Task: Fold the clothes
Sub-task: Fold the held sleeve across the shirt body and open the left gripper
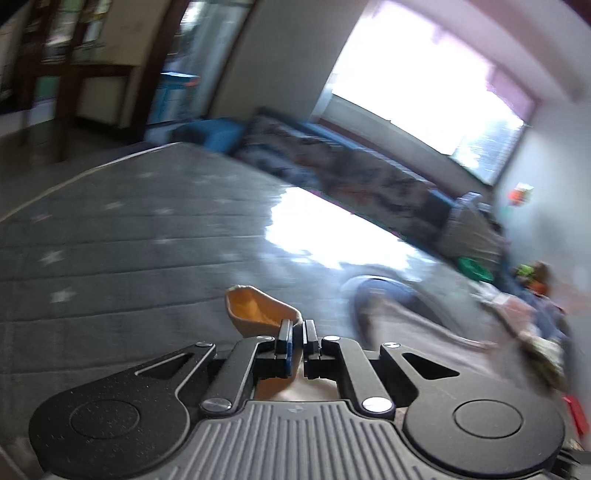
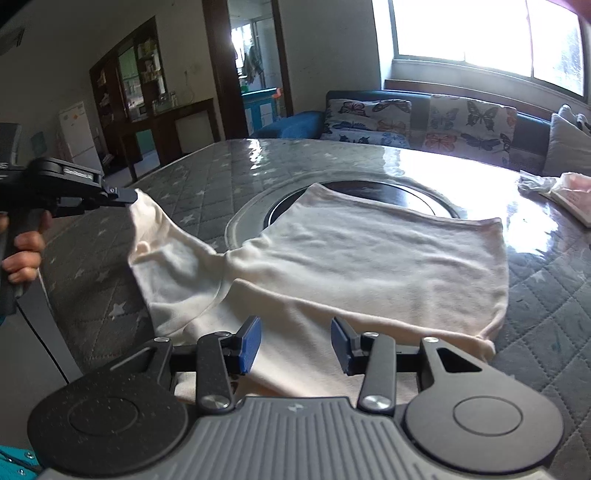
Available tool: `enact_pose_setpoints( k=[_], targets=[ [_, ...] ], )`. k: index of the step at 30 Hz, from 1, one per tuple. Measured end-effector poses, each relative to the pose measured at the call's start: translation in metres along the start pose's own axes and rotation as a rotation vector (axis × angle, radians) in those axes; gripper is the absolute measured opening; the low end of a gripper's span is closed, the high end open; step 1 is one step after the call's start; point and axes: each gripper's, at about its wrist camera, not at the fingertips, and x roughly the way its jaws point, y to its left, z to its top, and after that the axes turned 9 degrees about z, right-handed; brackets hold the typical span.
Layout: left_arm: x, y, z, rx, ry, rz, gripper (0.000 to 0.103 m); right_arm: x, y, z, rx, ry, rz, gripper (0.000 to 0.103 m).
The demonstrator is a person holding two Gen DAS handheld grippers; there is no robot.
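Note:
A white long-sleeved shirt [image 2: 369, 258] lies spread on the grey quilted table [image 2: 207, 181], partly over a round dark inset [image 2: 354, 192]. My left gripper [image 2: 130, 196] is at the left, shut on the end of the shirt's sleeve [image 2: 155, 229] and holding it raised off the table. The left wrist view is blurred; there the left gripper [image 1: 297, 334] has its jaws together, and the sleeve end [image 1: 258, 308] bulges out just beyond them. My right gripper [image 2: 295, 343] hovers over the shirt's near edge, open, with the cloth below its blue pads [image 2: 251, 341].
A person's hand [image 2: 26, 251] grips the left tool's handle. More folded cloth [image 2: 554, 188] lies at the table's far right. A sofa with butterfly cushions [image 2: 443, 118] runs behind the table under a bright window [image 2: 480, 33]. Shelves and a doorway stand at the back left.

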Motion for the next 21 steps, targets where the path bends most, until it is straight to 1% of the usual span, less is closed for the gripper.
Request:
enact_pose_setpoints(
  k=[4,9,13,15,19,21],
  targets=[
    [-0.008,-0.041,-0.004,0.046,0.023,-0.145,0.005,-0.007,-0.007,0.001,0.020,-0.024,-0.010,0.042],
    [-0.018,-0.092,-0.016,0.114,0.049,-0.319,0.005,-0.020,-0.019,0.000,0.052,-0.054,-0.036,0.042],
    [-0.023,-0.125,-0.035,0.162,0.076,-0.421,0.005,-0.027,-0.031,-0.002,0.098,-0.060,-0.048,0.042],
    [-0.018,-0.137,-0.046,0.183,0.116,-0.457,0.005,-0.028,-0.036,-0.005,0.116,-0.057,-0.051,0.042],
    [-0.008,-0.152,-0.071,0.260,0.197,-0.462,0.006,-0.028,-0.044,-0.012,0.143,-0.041,-0.070,0.041],
    [-0.006,-0.149,-0.080,0.284,0.219,-0.455,0.015,-0.029,-0.047,-0.016,0.154,-0.033,-0.079,0.041]
  ],
)
